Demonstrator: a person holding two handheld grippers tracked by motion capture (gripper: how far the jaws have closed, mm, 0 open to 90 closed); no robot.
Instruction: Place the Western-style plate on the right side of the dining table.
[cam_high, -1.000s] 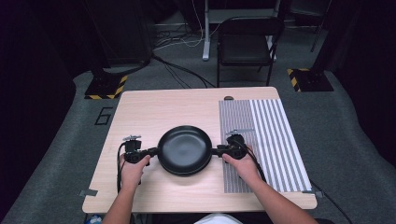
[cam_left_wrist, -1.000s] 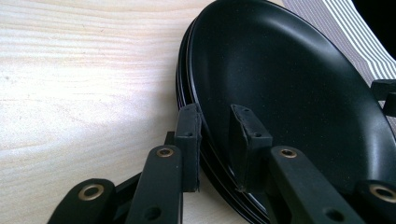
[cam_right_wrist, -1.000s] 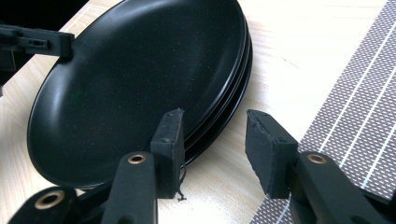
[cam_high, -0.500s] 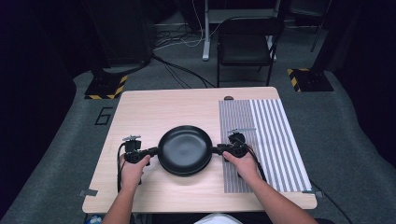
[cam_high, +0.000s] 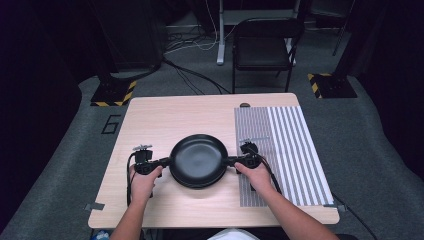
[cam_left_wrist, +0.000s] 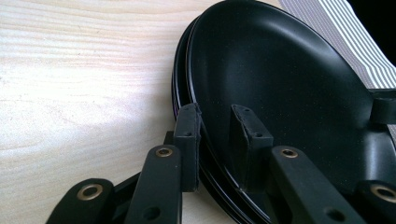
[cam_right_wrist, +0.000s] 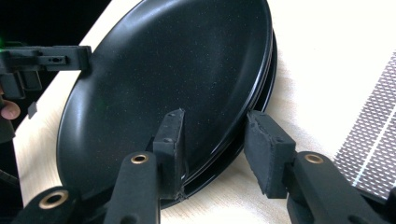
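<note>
A stack of black plates (cam_high: 198, 159) lies on the wooden table (cam_high: 165, 115), near its front middle. My left gripper (cam_high: 165, 162) comes in level from the left and is shut on the stack's rim. In the left gripper view (cam_left_wrist: 217, 140) one pad sits inside the top plate (cam_left_wrist: 289, 79) and the other under the rims. My right gripper (cam_high: 232, 161) straddles the opposite rim. In the right gripper view (cam_right_wrist: 217, 149) its jaws have just been closing. One pad lies on the top plate (cam_right_wrist: 177, 60), the other pad (cam_right_wrist: 268, 154) stands a little off the rims.
A grey and white striped mat (cam_high: 285, 145) covers the right part of the table, just behind my right hand. A black chair (cam_high: 262, 50) stands on the floor beyond the far edge. Cables trail across the floor at the back.
</note>
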